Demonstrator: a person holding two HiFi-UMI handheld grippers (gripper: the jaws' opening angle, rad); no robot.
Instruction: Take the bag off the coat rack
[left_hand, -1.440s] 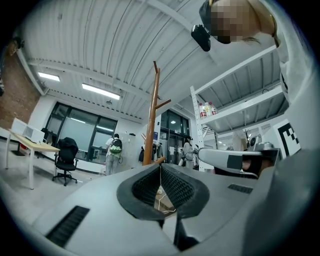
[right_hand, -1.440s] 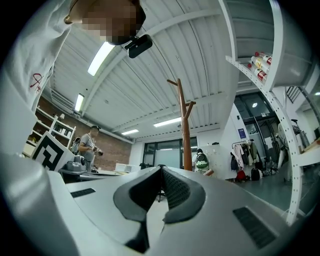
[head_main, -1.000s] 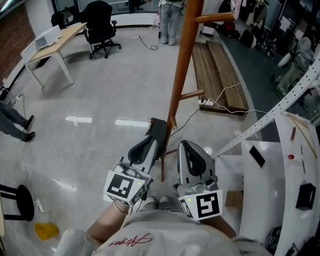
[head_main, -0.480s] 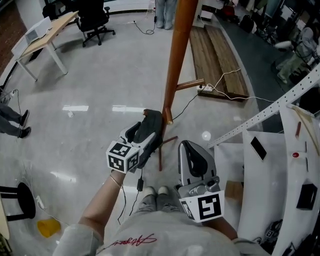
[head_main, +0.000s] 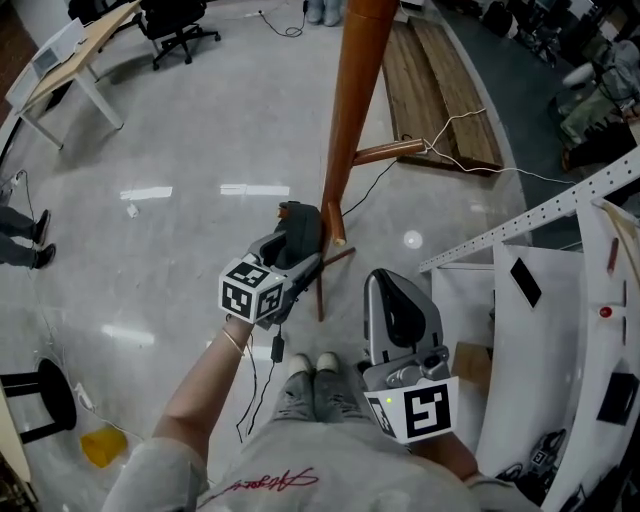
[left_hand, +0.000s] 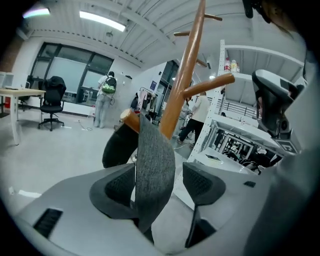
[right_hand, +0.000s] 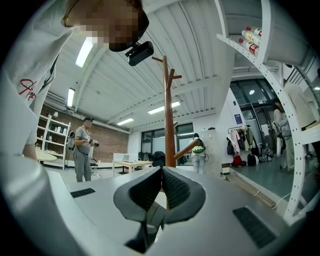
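As the bag strap (left_hand: 155, 150) lies loose between the left gripper's (left_hand: 161, 181) wide, just-opened jaws by the rack (left_hand: 187, 65), release is judged underway and withdrawal needed; the right gripper (right_hand: 161, 182) is closed, empty.

Glossy grey floor (head_main: 180, 130), coat rack (head_main: 350, 100) standing (planks (head_main: 435, 90) beyond)
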